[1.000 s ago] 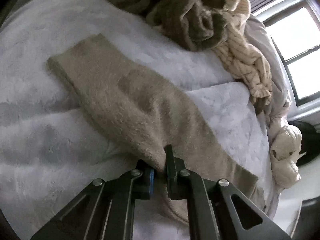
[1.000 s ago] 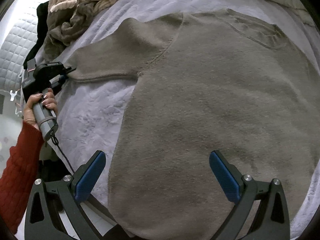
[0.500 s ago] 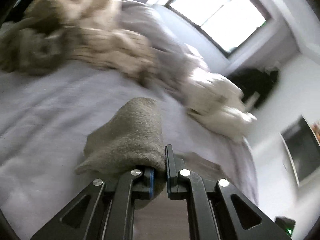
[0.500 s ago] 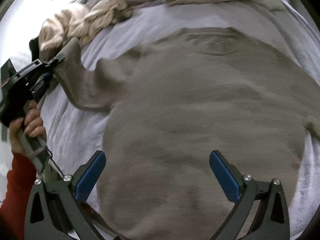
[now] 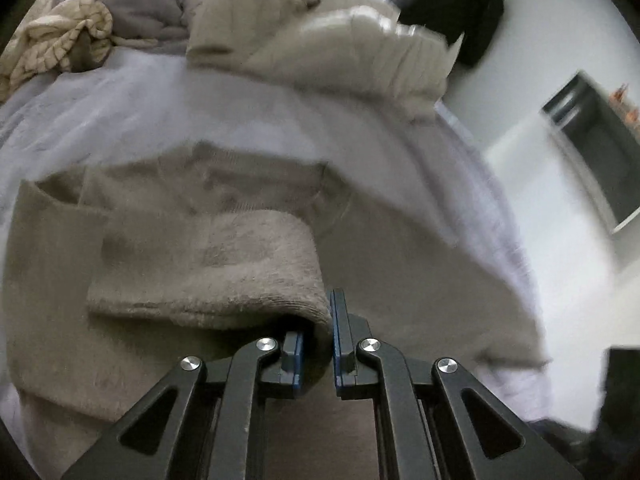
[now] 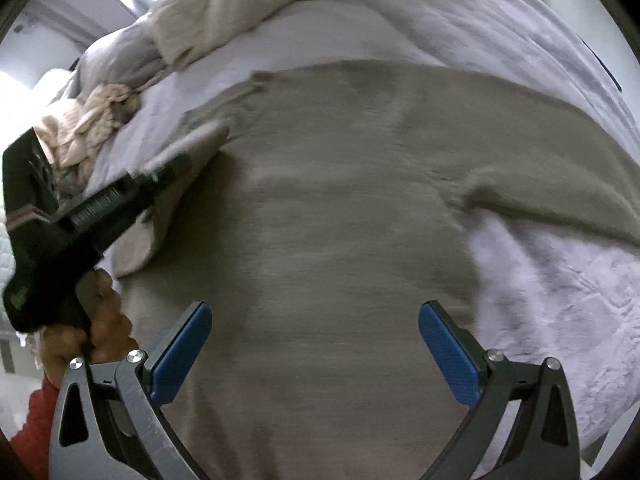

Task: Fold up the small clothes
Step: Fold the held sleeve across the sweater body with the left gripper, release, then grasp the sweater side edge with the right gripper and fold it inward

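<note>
The left gripper [image 5: 318,332] was clamped on the sweater's [image 6: 340,220] sleeve [image 5: 208,268]; the right gripper [image 6: 314,352] gaped wide; crumpled clothes [image 5: 60,48] crowded the upper left.

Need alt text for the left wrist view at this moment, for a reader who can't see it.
The left gripper is shut on the cuff end of a taupe sweater's sleeve, holding it over the sweater spread on a pale lilac blanket. Beyond lie a cream ribbed garment and a cable-knit one; the frame is motion-blurred.

Black gripper frames [image 6: 316,360], silver screws, blue jaw pads; red knit sleeve [image 6: 34,428].
</note>
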`<state>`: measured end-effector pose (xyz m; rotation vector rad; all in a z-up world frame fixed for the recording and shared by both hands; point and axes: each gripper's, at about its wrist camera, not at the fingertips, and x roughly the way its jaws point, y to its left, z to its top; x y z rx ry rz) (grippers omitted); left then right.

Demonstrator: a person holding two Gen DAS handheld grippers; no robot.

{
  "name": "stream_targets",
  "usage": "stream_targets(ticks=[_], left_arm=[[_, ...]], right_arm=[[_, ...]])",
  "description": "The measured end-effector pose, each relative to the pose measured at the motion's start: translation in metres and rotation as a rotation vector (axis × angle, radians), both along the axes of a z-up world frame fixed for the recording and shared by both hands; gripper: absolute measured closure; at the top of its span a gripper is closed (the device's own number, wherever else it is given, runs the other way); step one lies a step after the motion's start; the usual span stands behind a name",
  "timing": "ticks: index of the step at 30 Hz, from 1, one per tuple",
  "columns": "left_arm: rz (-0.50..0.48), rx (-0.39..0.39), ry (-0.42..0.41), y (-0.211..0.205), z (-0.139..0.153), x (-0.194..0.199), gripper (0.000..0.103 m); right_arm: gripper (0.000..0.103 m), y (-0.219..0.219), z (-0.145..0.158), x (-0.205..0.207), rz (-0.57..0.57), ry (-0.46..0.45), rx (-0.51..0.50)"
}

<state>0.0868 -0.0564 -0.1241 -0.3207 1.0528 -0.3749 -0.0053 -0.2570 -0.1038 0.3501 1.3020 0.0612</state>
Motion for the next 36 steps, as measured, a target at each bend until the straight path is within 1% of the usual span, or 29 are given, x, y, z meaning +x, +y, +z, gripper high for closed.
stream_targets(ticks=[1, 2, 3, 4, 5, 6, 9, 11, 12, 13, 15, 16, 19, 21, 22, 23, 24, 25, 26, 27, 28, 29, 30, 31, 32, 33, 34, 35, 36], left_arm=[[-0.007, 0.035, 0.016, -0.005, -0.004, -0.003, 0.074], [-0.009, 0.071, 0.037, -0.007, -0.007, -0.005, 0.059], [0.006, 0.095, 0.041, -0.004, -0.007, -0.009, 0.033], [0.033, 0.113, 0.025, 0.004, -0.004, -0.011, 0.03], [0.049, 0.118, 0.007, 0.014, 0.001, -0.016, 0.03], [0.05, 0.125, 0.009, 0.023, 0.003, -0.017, 0.03], [0.103, 0.182, -0.007, 0.059, 0.019, -0.035, 0.029], [0.16, 0.218, -0.016, 0.093, 0.026, -0.037, 0.029], [0.189, 0.24, -0.013, 0.109, 0.026, -0.034, 0.029], [0.227, 0.272, 0.003, 0.131, 0.024, -0.032, 0.029], [0.266, 0.305, 0.049, 0.157, 0.015, -0.018, 0.029], [0.282, 0.302, 0.085, 0.171, 0.008, -0.009, 0.029], [0.328, 0.214, 0.181, 0.208, -0.018, 0.021, 0.029], [0.321, 0.155, 0.223, 0.215, -0.034, 0.042, 0.029], [0.318, 0.137, 0.239, 0.215, -0.039, 0.048, 0.029], [0.313, 0.121, 0.264, 0.215, -0.046, 0.057, 0.029], [0.306, 0.115, 0.277, 0.213, -0.05, 0.062, 0.029], [0.296, 0.118, 0.275, 0.211, -0.052, 0.067, 0.029], [0.292, 0.121, 0.27, 0.209, -0.052, 0.07, 0.029], [0.29, 0.122, 0.268, 0.208, -0.051, 0.071, 0.03], [0.29, 0.116, 0.265, 0.208, -0.051, 0.073, 0.03], [0.291, 0.105, 0.259, 0.209, -0.05, 0.073, 0.03], [0.294, 0.104, 0.257, 0.209, -0.048, 0.073, 0.03], [0.297, 0.104, 0.256, 0.209, -0.048, 0.074, 0.03], [0.302, 0.098, 0.256, 0.21, -0.049, 0.074, 0.03], [0.307, 0.095, 0.257, 0.211, -0.049, 0.074, 0.031], [0.315, 0.091, 0.257, 0.212, -0.049, 0.073, 0.04], [0.322, 0.094, 0.259, 0.213, -0.05, 0.073, 0.045], [0.322, 0.096, 0.262, 0.212, -0.05, 0.074, 0.057]], right_arm=[[0.0, -0.004, -0.002, 0.001, -0.004, 0.007, -0.003], [0.0, -0.006, -0.004, 0.001, -0.003, 0.009, -0.009], [0.0, -0.006, -0.003, 0.003, 0.003, 0.007, -0.017], [0.0, -0.006, -0.001, 0.006, 0.012, 0.0, -0.023], [0.0, -0.004, 0.003, 0.009, 0.027, -0.013, -0.033], [0.0, 0.0, 0.007, 0.014, 0.044, -0.027, -0.046], [0.0, 0.027, 0.022, 0.036, 0.134, -0.086, -0.104], [0.0, 0.057, 0.031, 0.051, 0.234, -0.144, -0.171], [0.0, 0.079, 0.036, 0.058, 0.307, -0.183, -0.222], [0.0, 0.095, 0.038, 0.064, 0.36, -0.21, -0.26], [0.0, 0.137, 0.036, 0.072, 0.512, -0.273, -0.373], [0.0, 0.16, 0.03, 0.076, 0.592, -0.3, -0.445], [0.001, 0.214, -0.004, 0.081, 0.794, -0.357, -0.673], [0.008, 0.234, -0.025, 0.084, 0.885, -0.376, -0.792], [0.01, 0.239, -0.035, 0.085, 0.913, -0.38, -0.85], [0.02, 0.241, -0.044, 0.09, 0.934, -0.375, -0.896], [0.058, 0.242, -0.049, 0.093, 0.946, -0.366, -0.917], [0.082, 0.24, -0.051, 0.098, 0.946, -0.345, -0.903], [0.093, 0.232, -0.045, 0.105, 0.907, -0.327, -0.844], [0.093, 0.219, -0.034, 0.111, 0.831, -0.33, -0.766], [0.093, 0.196, -0.016, 0.12, 0.715, -0.337, -0.606], [0.093, 0.178, -0.005, 0.124, 0.638, -0.339, -0.499], [0.093, 0.146, 0.005, 0.129, 0.499, -0.332, -0.36], [0.093, 0.12, 0.008, 0.131, 0.393, -0.319, -0.261], [0.088, 0.091, 0.006, 0.131, 0.277, -0.294, -0.147], [0.073, 0.063, -0.002, 0.131, 0.168, -0.252, -0.037], [0.06, 0.031, -0.018, 0.128, 0.042, -0.177, 0.086], [0.031, 0.013, -0.028, 0.125, -0.03, -0.136, 0.147], [0.022, -0.007, -0.039, 0.116, -0.117, -0.109, 0.21]])
